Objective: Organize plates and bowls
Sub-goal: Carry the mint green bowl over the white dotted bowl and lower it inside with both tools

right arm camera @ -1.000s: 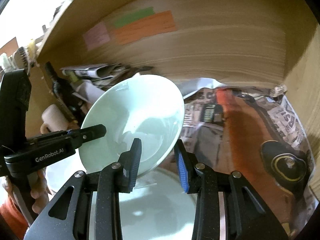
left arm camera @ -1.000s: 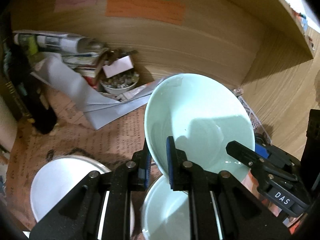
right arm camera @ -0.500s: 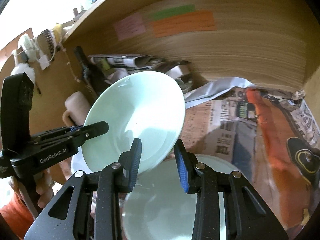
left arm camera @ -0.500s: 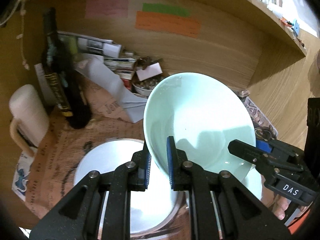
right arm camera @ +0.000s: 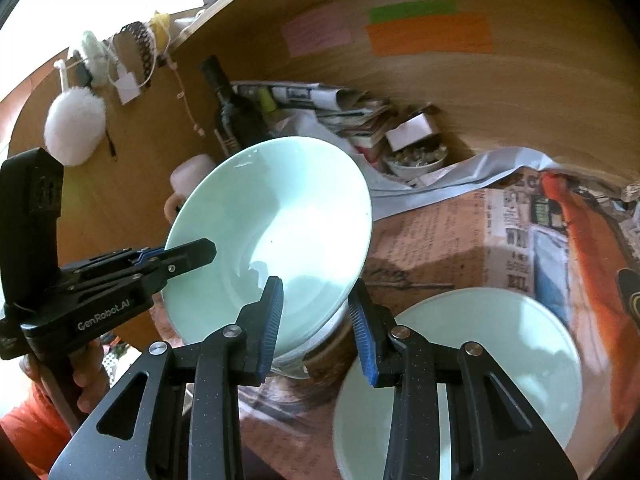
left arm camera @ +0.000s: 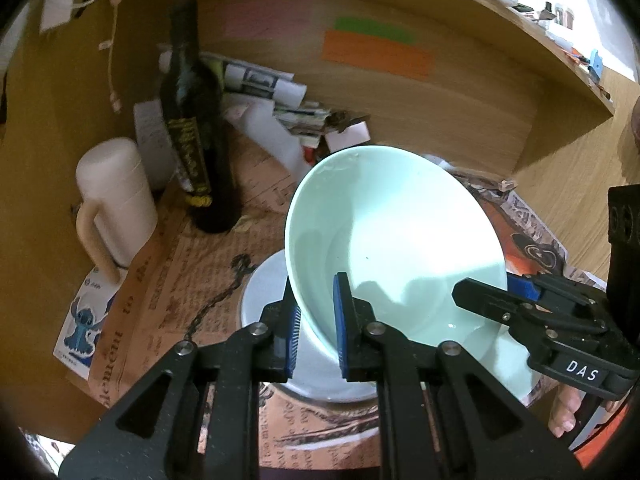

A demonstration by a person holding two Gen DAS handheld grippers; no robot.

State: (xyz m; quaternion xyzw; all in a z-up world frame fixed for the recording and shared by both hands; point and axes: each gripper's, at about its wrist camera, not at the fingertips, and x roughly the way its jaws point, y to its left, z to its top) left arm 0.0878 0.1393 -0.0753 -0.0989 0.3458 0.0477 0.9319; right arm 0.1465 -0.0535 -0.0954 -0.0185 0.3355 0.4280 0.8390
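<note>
A pale green bowl (left arm camera: 396, 240) is held tilted in the air between both grippers. My left gripper (left arm camera: 316, 332) is shut on its near left rim. My right gripper (right arm camera: 316, 312) is shut on its right rim; in the left wrist view that gripper (left arm camera: 492, 292) enters from the right. In the right wrist view the bowl (right arm camera: 272, 236) hangs over a white plate (right arm camera: 316, 340), which also shows in the left wrist view (left arm camera: 264, 288) under the bowl. A second pale green bowl (right arm camera: 460, 376) rests on the newspaper at the lower right.
A dark bottle (left arm camera: 192, 120) and a cream mug (left arm camera: 116, 200) stand at the left of the wooden alcove. Stacked papers (left arm camera: 260, 84) and a small bowl of bits (right arm camera: 418, 158) lie at the back. Newspaper (right arm camera: 520, 232) covers the surface.
Both grippers have carried the green bowl leftward. It has left the spot above the other green bowl and now hangs over the white plate.
</note>
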